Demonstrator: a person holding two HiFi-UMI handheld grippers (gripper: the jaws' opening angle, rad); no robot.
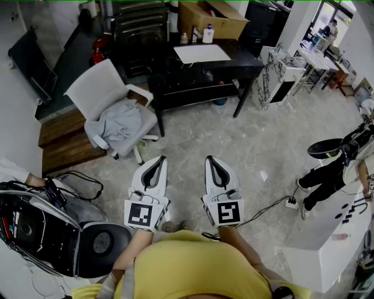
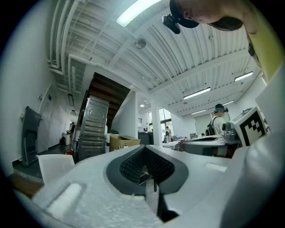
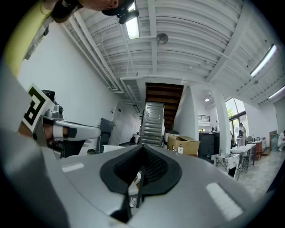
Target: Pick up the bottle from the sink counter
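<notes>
My left gripper (image 1: 155,161) and right gripper (image 1: 211,159) are held side by side at waist height over the marble floor. Both point toward the far black table (image 1: 245,63). Each has its jaws closed together with nothing between them. The closed tip of the left gripper (image 2: 143,149) points into the room, and so does that of the right gripper (image 3: 142,149). A white bottle with a blue cap (image 1: 208,34) stands on the far table beside a cardboard box (image 1: 211,17). It shows small in the right gripper view as the bottle (image 3: 180,150). No sink counter is in view.
A white office chair (image 1: 97,87) with a grey cloth on it stands ahead to the left, next to wooden steps (image 1: 63,143). A black machine (image 1: 35,228) is close on my left. A person (image 1: 334,166) and a white counter (image 1: 324,233) are on the right. A power strip (image 1: 290,202) lies on the floor.
</notes>
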